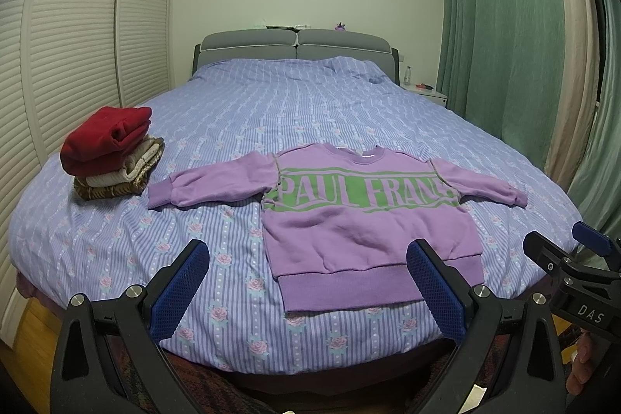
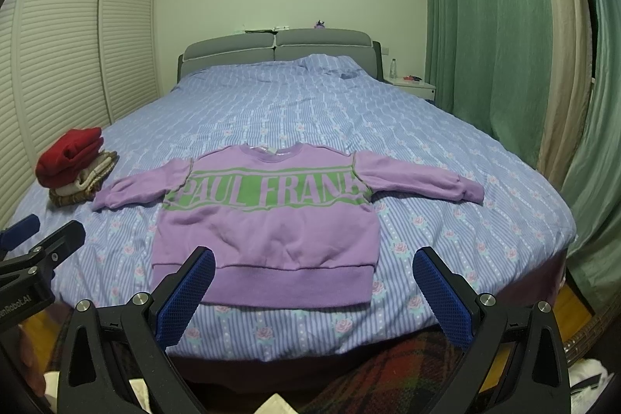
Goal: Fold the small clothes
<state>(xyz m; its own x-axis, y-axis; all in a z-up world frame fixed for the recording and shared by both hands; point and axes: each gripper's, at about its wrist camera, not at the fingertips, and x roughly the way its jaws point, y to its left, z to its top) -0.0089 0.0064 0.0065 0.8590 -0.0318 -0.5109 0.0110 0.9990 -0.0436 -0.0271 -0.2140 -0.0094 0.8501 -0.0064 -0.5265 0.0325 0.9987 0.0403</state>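
A small purple sweatshirt (image 1: 361,220) with green "PAUL FRANK" lettering lies flat, front up, sleeves spread, near the foot of the bed; it also shows in the right wrist view (image 2: 271,220). My left gripper (image 1: 308,255) is open and empty, held above the bed's near edge by the sweatshirt's left hem corner. My right gripper (image 2: 314,260) is open and empty, held over the hem's right part. Each gripper also shows at the edge of the other's view: the right gripper (image 1: 559,243), the left gripper (image 2: 50,224).
A stack of folded clothes (image 1: 112,154), red on top, sits on the bed's left side, also in the right wrist view (image 2: 75,165). The striped floral bedspread (image 1: 310,111) covers the bed. Louvred wardrobe doors (image 1: 77,45) stand left, green curtains (image 1: 504,26) right, a nightstand (image 1: 427,92) beyond.
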